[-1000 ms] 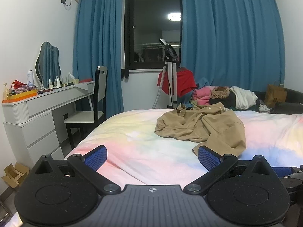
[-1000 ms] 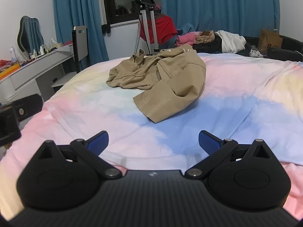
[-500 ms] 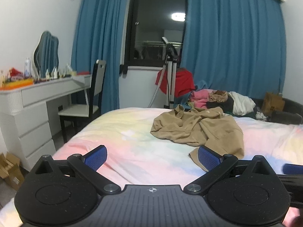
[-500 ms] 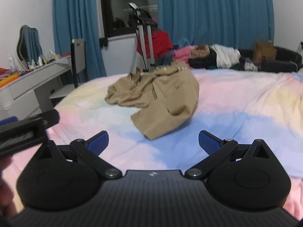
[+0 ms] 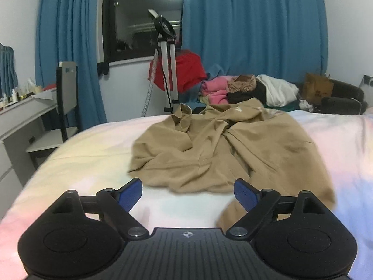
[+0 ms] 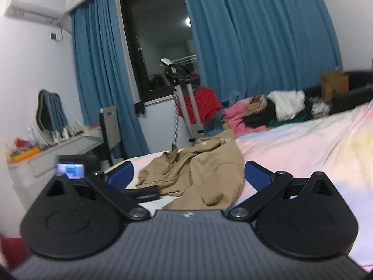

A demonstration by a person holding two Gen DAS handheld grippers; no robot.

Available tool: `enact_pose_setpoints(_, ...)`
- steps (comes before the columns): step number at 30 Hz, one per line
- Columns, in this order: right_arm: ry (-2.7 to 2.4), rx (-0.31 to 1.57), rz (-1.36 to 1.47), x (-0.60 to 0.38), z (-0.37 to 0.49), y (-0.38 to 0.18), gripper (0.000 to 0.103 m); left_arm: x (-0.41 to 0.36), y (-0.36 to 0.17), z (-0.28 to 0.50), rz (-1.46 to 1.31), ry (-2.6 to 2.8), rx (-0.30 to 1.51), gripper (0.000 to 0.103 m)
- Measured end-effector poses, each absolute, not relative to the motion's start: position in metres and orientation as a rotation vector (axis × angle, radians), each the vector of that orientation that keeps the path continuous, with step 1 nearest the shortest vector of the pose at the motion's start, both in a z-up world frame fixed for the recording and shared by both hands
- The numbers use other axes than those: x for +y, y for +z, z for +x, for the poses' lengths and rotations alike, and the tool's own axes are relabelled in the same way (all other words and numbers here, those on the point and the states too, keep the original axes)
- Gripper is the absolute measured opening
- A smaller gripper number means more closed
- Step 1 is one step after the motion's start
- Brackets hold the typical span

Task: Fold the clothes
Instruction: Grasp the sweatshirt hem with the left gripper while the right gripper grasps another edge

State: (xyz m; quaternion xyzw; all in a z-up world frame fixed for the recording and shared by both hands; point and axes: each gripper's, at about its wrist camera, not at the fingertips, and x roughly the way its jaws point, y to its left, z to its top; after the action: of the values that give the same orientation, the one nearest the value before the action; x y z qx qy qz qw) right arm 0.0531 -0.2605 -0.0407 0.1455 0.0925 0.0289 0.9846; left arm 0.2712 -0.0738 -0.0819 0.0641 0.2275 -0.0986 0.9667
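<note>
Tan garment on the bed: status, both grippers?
Left gripper open, empty, short of the tan garment. Right gripper open, empty. Garment crumpled on the bed, unfolded. Nothing on top of it.

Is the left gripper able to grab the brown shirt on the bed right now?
Probably yes. The left gripper is open, and the crumpled brown shirt lies on the bed just ahead of its fingertips, with only bare sheet between them. It is not touching the cloth yet.
</note>
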Motion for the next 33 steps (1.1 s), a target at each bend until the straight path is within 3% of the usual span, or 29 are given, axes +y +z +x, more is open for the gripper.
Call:
enact_pose_setpoints(3, 0.067, 0.242, 0.345, -0.273, 0.075, -0.059, 0.103, -0.079, -0.098, 0.307, 0.120, -0.194, 0.493, 0.081)
enact_pose_setpoints(5, 0.066, 0.283, 0.360, -0.277, 0.089, -0.073, 0.103, -0.075, -0.100, 0.315, 0.086, -0.199, 0.491, 0.049)
enact_pose_setpoints(6, 0.063, 0.297, 0.366, -0.276, 0.094, -0.079, 0.103, -0.072, -0.101, 0.319, 0.070, -0.202, 0.491, 0.046)
enact_pose_setpoints(7, 0.062, 0.311, 0.377, -0.276, 0.099, -0.084, 0.103, -0.070, -0.102, 0.323, 0.053, -0.204, 0.490, 0.035)
enact_pose_setpoints(8, 0.061, 0.324, 0.391, -0.278, 0.104, -0.090, 0.103, -0.068, -0.103, 0.327, 0.036, -0.207, 0.489, 0.017)
enact_pose_setpoints(10, 0.055, 0.340, 0.413, -0.279, 0.110, -0.098, 0.103, -0.063, -0.105, 0.335, 0.003, -0.212, 0.488, 0.003)
enact_pose_setpoints(20, 0.000, 0.312, 0.351, -0.263, 0.101, -0.097, 0.101, -0.006, -0.005, 0.202, -0.156, -0.257, 0.225, 0.001)
enact_pose_setpoints(26, 0.001, 0.316, 0.251, -0.246, 0.079, -0.088, 0.081, 0.039, 0.047, 0.097, -0.167, -0.300, 0.149, 0.001)
enact_pose_setpoints(33, 0.104, 0.386, 0.221, -0.220, 0.051, -0.082, 0.071, 0.087, 0.041, 0.006, -0.196, -0.238, 0.155, 0.001)
